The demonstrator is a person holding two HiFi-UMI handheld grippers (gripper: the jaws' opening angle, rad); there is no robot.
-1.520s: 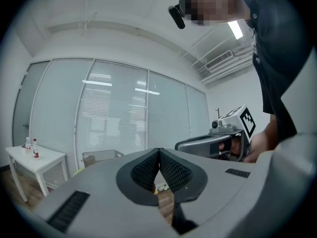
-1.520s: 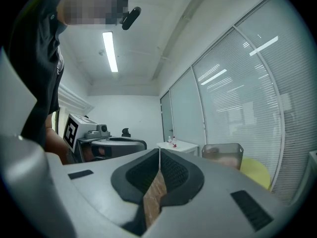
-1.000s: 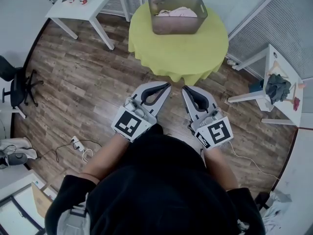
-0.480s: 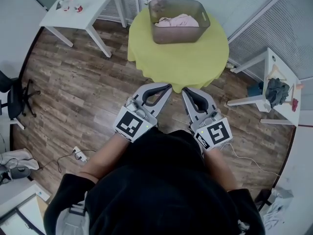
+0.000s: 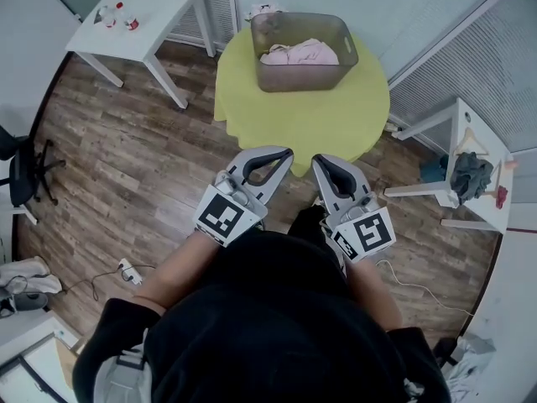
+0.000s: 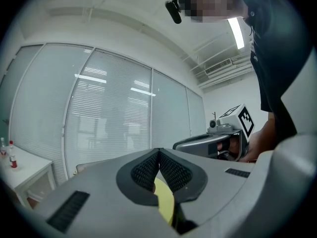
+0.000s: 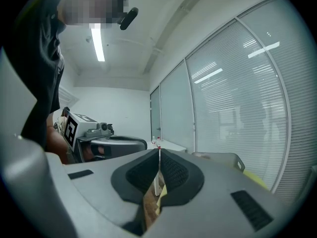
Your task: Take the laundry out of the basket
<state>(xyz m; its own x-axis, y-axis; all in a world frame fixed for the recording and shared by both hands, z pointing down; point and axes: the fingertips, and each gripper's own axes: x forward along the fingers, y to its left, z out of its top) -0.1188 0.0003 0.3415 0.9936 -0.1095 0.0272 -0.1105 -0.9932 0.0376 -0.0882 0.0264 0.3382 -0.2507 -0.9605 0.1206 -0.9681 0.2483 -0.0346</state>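
Note:
A grey see-through basket (image 5: 304, 52) stands at the far side of a round table with a yellow-green cloth (image 5: 306, 107). Pink laundry (image 5: 299, 54) lies bunched inside it. My left gripper (image 5: 286, 152) and right gripper (image 5: 317, 160) are held side by side over the wooden floor, just short of the table's near edge and well short of the basket. Both are shut with nothing between the jaws. In the left gripper view the gripper's tips (image 6: 159, 151) meet; in the right gripper view the gripper's tips (image 7: 159, 150) meet too, with the basket's rim (image 7: 218, 157) low at right.
A white table (image 5: 147, 19) with small bottles stands at back left. At right a white side table (image 5: 474, 162) carries dark clothes (image 5: 472, 175). A black office chair (image 5: 21, 162) stands at left, cables lie on the floor, and blinds line the back wall.
The view has shifted so the round table and basket sit lower and closer to both grippers. The grippers stay shut and side by side.

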